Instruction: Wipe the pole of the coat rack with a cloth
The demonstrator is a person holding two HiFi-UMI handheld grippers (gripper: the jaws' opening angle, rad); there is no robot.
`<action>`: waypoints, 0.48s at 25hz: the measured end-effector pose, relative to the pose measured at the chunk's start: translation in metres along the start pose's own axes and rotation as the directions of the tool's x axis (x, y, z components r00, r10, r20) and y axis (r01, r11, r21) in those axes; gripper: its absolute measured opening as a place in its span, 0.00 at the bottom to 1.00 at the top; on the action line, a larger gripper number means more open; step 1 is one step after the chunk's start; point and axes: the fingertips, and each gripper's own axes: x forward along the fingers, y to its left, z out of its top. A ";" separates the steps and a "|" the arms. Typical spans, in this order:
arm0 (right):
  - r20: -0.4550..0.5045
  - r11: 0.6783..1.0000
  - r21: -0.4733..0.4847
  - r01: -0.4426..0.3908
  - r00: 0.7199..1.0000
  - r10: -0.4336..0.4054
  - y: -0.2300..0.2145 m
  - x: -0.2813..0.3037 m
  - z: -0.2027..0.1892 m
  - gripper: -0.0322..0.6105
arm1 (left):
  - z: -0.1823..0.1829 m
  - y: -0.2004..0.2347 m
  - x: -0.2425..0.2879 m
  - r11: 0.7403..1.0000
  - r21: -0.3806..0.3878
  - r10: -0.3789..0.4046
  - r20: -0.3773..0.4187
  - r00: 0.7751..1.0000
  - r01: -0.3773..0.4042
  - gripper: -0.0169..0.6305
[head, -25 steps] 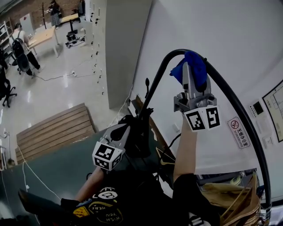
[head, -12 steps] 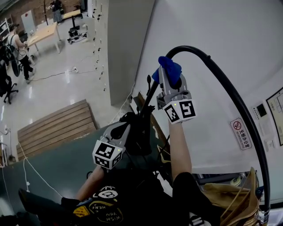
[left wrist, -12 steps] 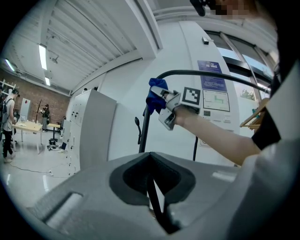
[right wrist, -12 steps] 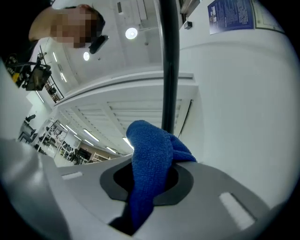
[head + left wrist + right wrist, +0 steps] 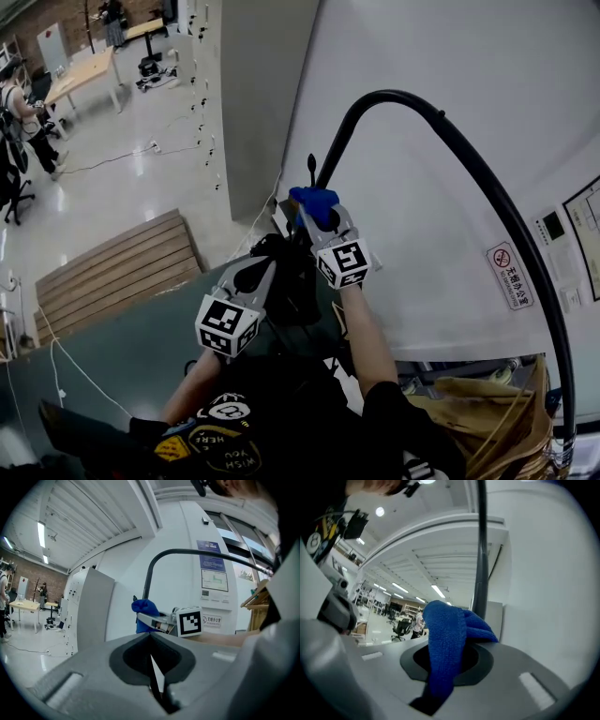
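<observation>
The coat rack's black pole (image 5: 441, 117) rises from the dark mass at the centre of the head view, arches over and drops to the lower right. My right gripper (image 5: 315, 212) is shut on a blue cloth (image 5: 313, 199), which is pressed against the pole's left upright just below the bend. In the right gripper view the blue cloth (image 5: 446, 639) fills the jaws, with the pole (image 5: 481, 569) right behind it. My left gripper (image 5: 265, 270) sits lower, against the dark base. Its jaws (image 5: 152, 665) meet but for a thin slit, with nothing clearly held.
A white wall (image 5: 450, 56) with signs (image 5: 506, 277) stands just behind the pole. Paper bags (image 5: 483, 412) sit at the lower right. A wooden pallet (image 5: 117, 267) lies on the floor to the left, and a grey cabinet (image 5: 253, 94) stands behind. People and desks are far off.
My right gripper has slid the blue cloth from the top of the arch down the pole's left side, toward the left gripper. The left gripper has stayed put.
</observation>
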 end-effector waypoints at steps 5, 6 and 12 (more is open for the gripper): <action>-0.053 1.000 -0.005 0.024 0.998 -0.024 0.002 -0.003 -0.001 0.14 | 0.001 -0.013 0.004 0.999 0.005 -0.035 -0.002 0.999 0.035 0.03; -0.046 0.999 0.021 0.041 0.998 -0.040 0.001 -0.010 0.002 0.14 | 0.000 -0.015 0.004 0.999 0.006 -0.040 -0.003 0.999 0.040 0.03; -0.004 0.966 0.211 0.147 0.989 -0.150 0.017 -0.090 0.013 0.14 | 0.001 -0.016 0.006 0.999 0.005 -0.037 0.007 0.999 0.037 0.03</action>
